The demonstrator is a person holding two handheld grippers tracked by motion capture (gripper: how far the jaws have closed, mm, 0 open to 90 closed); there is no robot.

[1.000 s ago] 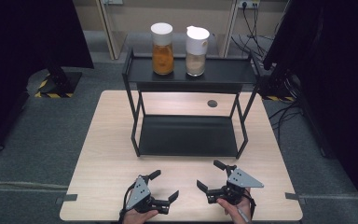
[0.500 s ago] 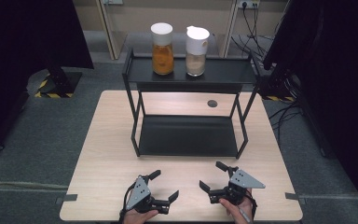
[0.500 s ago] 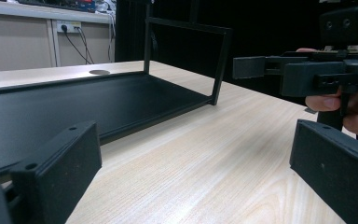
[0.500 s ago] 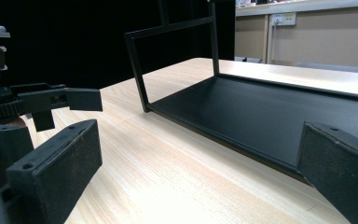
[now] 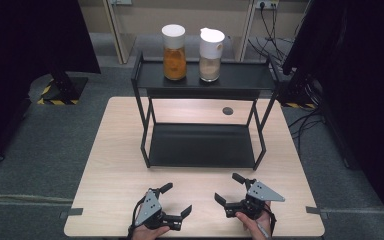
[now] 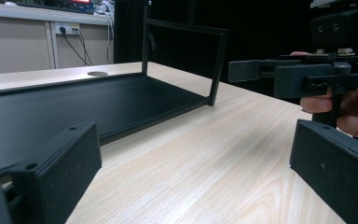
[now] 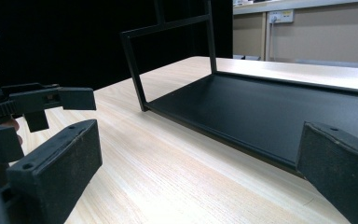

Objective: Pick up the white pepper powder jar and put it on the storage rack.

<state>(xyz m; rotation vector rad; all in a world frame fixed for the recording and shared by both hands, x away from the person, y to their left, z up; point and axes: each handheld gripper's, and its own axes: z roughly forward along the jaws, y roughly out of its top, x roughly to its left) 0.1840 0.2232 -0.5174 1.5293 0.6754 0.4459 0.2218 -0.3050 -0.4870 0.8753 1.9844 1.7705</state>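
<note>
Pre-reach: left gripper and right gripper both agape, empty, low over table; next likely reach toward rack.

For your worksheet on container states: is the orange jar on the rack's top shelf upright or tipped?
Upright. The orange jar stands on the top shelf, white lid uppermost, beside the beige jar.

My left gripper and my right gripper are black, each topped with a grey plate. The table at the frame's centre is pale wood with fine grain lines. The rack is matte black. Upper centre, one jar shows orange under a white lid; the other jar shows beige, also white-lidded. The floor is grey.
</note>
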